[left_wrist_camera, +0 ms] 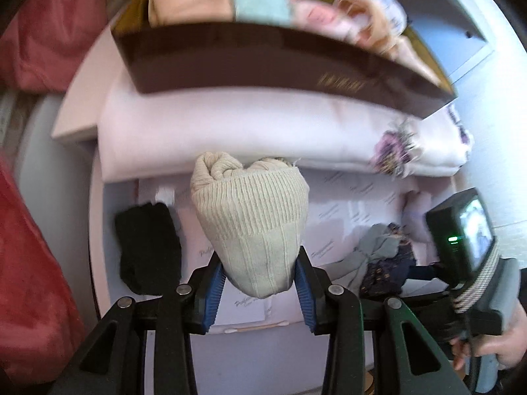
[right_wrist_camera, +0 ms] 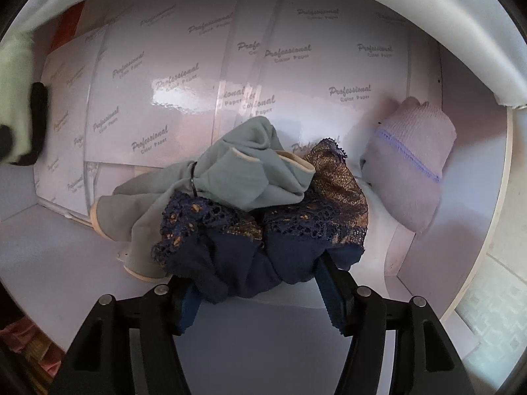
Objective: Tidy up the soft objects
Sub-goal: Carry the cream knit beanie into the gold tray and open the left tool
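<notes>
— White drawer (left_wrist_camera: 346, 204) lined with printed paper, seen from the left wrist. Anything gripped?
— Yes: left gripper (left_wrist_camera: 260, 283) clamped on a rolled cream sock bundle (left_wrist_camera: 250, 223), blue pads pressing both sides. Black sock (left_wrist_camera: 148, 250) lying flat just to its left. Brown box (left_wrist_camera: 263, 62) of soft things above, folded white cloth (left_wrist_camera: 263, 131) beneath it.
— Over to the right wrist?
— Same paper-lined floor (right_wrist_camera: 197, 65). Right gripper (right_wrist_camera: 260, 299) partway open around a navy lace garment (right_wrist_camera: 257, 247); firm grip or not, cannot tell. Grey-blue garment (right_wrist_camera: 230, 171) tangled on top, lilac sock roll (right_wrist_camera: 411, 164) leaning near the right wall.
</notes>
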`<state>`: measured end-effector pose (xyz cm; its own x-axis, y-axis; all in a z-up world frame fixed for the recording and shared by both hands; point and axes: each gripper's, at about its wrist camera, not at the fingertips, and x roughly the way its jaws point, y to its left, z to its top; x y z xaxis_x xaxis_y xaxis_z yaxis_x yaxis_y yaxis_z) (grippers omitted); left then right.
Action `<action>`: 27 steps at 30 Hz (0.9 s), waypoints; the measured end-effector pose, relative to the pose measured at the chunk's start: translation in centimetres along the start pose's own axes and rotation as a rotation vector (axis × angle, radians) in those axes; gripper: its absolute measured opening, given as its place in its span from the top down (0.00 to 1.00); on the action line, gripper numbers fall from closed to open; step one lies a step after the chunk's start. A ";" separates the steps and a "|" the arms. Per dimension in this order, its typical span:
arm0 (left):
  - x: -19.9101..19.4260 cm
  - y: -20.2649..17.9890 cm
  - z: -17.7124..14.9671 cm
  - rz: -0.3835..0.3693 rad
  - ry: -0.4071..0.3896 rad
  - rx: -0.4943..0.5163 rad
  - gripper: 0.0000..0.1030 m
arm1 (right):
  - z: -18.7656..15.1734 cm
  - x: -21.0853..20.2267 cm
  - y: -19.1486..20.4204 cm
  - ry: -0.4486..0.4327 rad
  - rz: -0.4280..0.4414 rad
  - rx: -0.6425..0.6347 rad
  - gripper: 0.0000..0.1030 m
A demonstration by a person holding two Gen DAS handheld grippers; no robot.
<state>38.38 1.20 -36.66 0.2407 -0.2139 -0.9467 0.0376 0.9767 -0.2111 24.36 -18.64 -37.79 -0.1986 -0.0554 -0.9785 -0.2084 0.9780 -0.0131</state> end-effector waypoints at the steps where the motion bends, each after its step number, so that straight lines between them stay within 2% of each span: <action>1: -0.6 -0.2 0.0 -0.003 -0.018 0.004 0.62 | -0.2 0.2 0.4 0.000 -0.002 0.000 0.38; 10: -5.5 -1.1 0.3 -0.018 -0.182 0.031 0.62 | -0.3 0.7 2.4 -0.030 -0.062 -0.050 0.41; 16: -8.1 -1.1 1.0 0.010 -0.284 0.041 0.62 | -0.6 0.7 3.3 -0.040 -0.075 -0.055 0.41; 27: -10.5 -1.8 2.0 0.061 -0.374 0.069 0.62 | -1.6 -0.9 4.4 -0.055 -0.098 -0.070 0.41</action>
<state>37.77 1.68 -25.84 0.5811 -0.1475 -0.8004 0.0748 0.9890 -0.1280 22.04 -14.58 -36.64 -0.1216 -0.1370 -0.9831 -0.2913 0.9517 -0.0966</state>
